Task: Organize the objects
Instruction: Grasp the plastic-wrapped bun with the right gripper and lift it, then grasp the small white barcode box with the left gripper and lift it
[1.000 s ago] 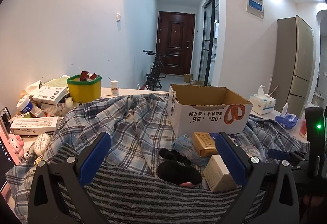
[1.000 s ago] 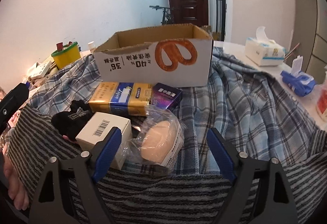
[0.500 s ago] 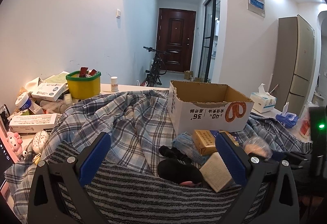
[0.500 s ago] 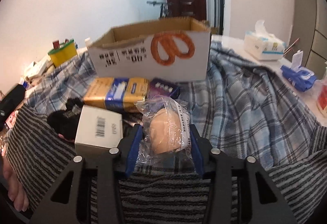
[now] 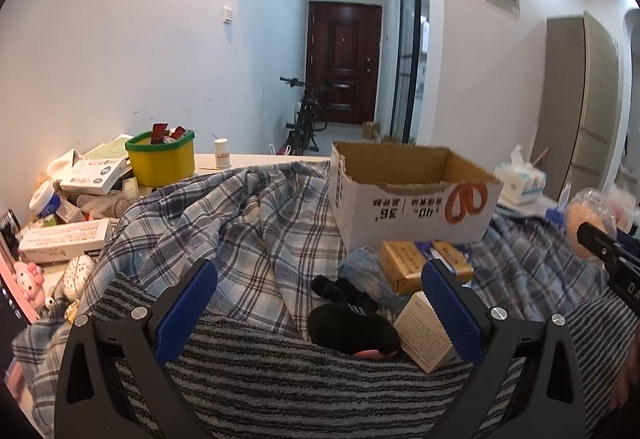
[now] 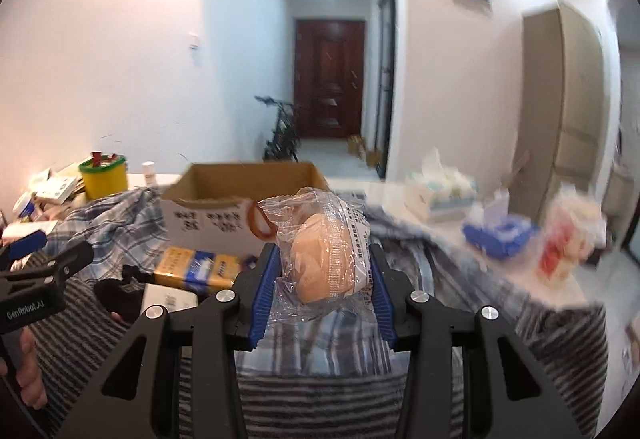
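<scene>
Left wrist cam: left gripper (image 5: 320, 303) hangs wide apart over the black sock (image 5: 352, 329); the cardboard box (image 5: 412, 199) looks empty inside. Right wrist cam: right gripper (image 6: 324, 291) is clamped on the bagged bun (image 6: 320, 263), held up clear of the cloth, in front of the box.

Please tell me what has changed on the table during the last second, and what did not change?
The right gripper closed on the wrapped bun, which lay on the plaid cloth beside the white barcode box, and lifted it off the cloth, towards the cardboard box. The left gripper stayed open and empty. The cardboard box, yellow pack, black item and barcode box kept their places.
</scene>
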{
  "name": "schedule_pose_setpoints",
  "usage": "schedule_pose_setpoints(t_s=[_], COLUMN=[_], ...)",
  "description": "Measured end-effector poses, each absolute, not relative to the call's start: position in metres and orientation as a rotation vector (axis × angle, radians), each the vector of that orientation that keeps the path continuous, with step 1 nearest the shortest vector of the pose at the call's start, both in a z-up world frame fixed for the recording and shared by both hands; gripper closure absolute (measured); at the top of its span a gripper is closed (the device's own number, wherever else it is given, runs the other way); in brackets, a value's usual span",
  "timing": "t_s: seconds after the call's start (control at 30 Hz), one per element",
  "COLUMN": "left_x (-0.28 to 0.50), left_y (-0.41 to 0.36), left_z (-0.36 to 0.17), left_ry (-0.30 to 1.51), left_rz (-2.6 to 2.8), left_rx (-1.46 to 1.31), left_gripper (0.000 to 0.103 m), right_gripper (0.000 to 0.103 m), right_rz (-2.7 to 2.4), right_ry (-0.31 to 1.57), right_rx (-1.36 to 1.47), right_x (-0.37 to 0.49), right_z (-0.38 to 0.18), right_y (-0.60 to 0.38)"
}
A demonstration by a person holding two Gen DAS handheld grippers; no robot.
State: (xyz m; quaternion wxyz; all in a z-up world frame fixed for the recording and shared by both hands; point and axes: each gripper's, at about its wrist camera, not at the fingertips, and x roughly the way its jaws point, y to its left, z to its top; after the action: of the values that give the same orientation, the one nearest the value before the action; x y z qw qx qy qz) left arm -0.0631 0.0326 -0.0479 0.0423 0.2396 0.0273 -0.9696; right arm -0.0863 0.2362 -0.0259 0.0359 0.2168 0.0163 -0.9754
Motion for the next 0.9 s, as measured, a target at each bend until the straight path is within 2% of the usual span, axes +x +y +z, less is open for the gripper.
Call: schedule_pose_setpoints(t_s=[0.17, 0.27, 0.37, 0.53, 0.77, 0.9], left_x=[-0.038, -0.039, -0.050, -0.070, -0.095, -0.110], left_y=[0.048, 0.070, 0.097, 0.118, 0.130, 0.131], left_z=[-0.034, -0.038, -0.050, -0.067, -0.076, -0.083], left_ry=[0.139, 0.082, -0.025, 0.002, -0.041, -0.088], left_rz=[-3.066, -3.089, -3.096, -3.081, -2.972, -2.920], left_rx=[0.673, 0.759, 0.904, 1.130, 1.169, 1.212], left_gripper=[0.000, 0.000, 0.007, 0.007, 0.009, 0.014], right_gripper=[0.060, 0.060, 0.060, 0.060, 0.060, 0.060], right_rz=[-3.015, -3.014, -3.002, -2.995, -2.973, -2.961], right_ry=[-0.051, -0.061, -0.058, -0.096, -0.141, -0.118], right_rx=[0.749, 0.749, 0.759, 0.741, 0.751, 0.746], right_x=[-0.093, -0.094, -0.094, -0.091, -0.093, -0.093], right_z=[-0.039, -0.042, -0.046, -0.048, -0.049, -0.049], right_y=[0.251, 0.252, 0.253, 0.259, 0.262, 0.259])
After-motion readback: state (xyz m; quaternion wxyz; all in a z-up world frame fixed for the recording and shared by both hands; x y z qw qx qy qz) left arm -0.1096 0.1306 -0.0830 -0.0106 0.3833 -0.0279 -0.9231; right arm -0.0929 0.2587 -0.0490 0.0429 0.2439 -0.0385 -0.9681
